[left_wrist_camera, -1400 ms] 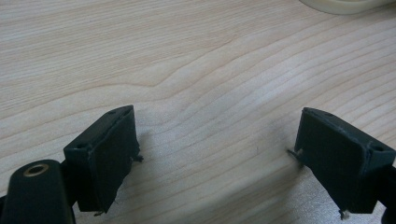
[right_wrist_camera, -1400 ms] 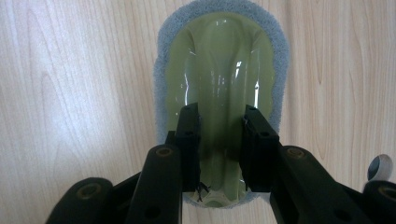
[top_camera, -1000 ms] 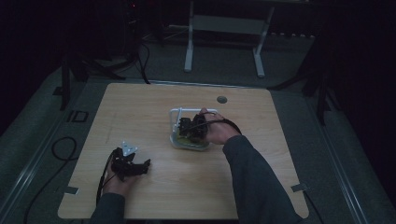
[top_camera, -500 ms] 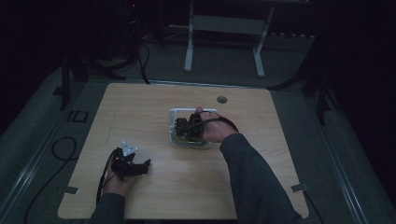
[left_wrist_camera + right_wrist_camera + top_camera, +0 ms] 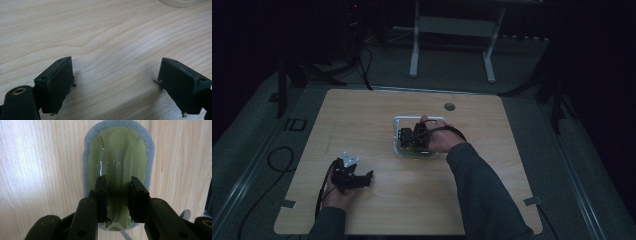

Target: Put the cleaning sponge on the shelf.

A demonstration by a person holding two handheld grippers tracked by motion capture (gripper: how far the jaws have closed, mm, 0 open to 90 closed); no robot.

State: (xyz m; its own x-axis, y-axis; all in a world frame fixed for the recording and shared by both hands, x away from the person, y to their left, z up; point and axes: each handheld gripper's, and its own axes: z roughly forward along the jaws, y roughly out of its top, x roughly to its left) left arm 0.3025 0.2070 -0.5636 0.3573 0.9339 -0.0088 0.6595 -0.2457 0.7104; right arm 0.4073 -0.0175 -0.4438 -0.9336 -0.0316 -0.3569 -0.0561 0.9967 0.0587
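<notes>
Table (image 5: 377,110) of light wood, seen from the high view. Clear tray (image 5: 398,131) with pale rim sits near table centre. Right gripper (image 5: 408,138) held over the tray, pointing down into it. Right gripper view: jaws stand a narrow gap apart, straddling a raised yellow-green ridge (image 5: 117,157) of the tray bottom; cannot tell whether the pads touch it. Grey-blue border (image 5: 86,157) rings the tray bottom. Left gripper (image 5: 368,176) rests on the table near the front left corner, well apart from the tray. Left gripper view: jaws spread wide, nothing between them, bare wood below.
</notes>
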